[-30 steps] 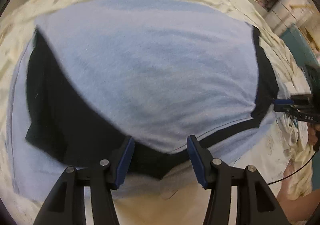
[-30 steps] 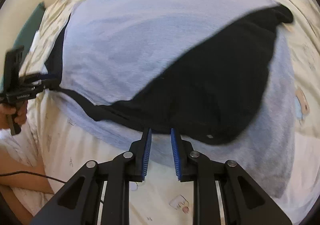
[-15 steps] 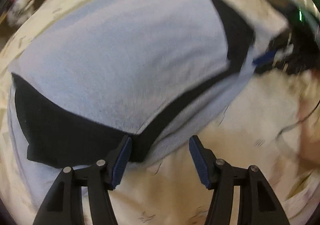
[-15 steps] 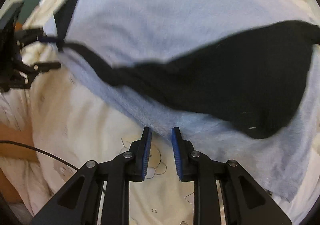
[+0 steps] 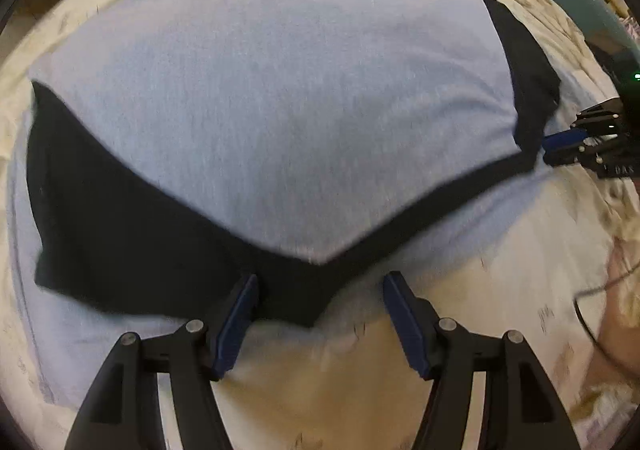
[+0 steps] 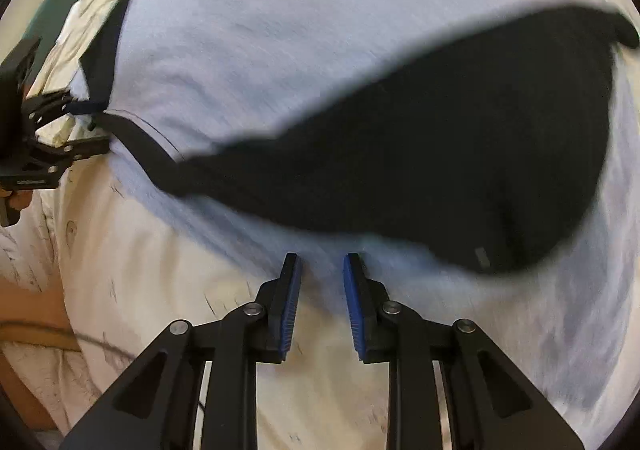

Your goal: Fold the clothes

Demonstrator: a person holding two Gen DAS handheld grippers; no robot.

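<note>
On a cream bed sheet (image 5: 500, 290) printed with small cartoon figures, a pale blue T-shirt (image 5: 280, 82) with black sleeves lies spread flat, partly folded, its body panel laid over one black sleeve (image 5: 132, 242) on the left wrist view. A narrow black band (image 5: 524, 62) of the other sleeve runs along its far right edge. In the right wrist view the black sleeve (image 6: 440, 154) spreads wide across the blue cloth, with a small grey tag (image 6: 482, 256) near its lower edge; any writing on it is too small to read.

The left tongs (image 5: 320, 314) hang just above the shirt's near edge, their blue-padded jaws opening, with the tip of the black sleeve and bare sheet between them and nothing pressed. The right tongs (image 6: 322, 298) hover at the blue hem, jaws set narrowly apart and gripping nothing.

Each view catches the other tool at the shirt's side: the right tongs (image 5: 568, 142) carry pale lettering on their black body, too blurred to read for certain. A person's forearm (image 6: 28, 306) and a thin cable (image 6: 92, 342) lie beside the sheet.
</note>
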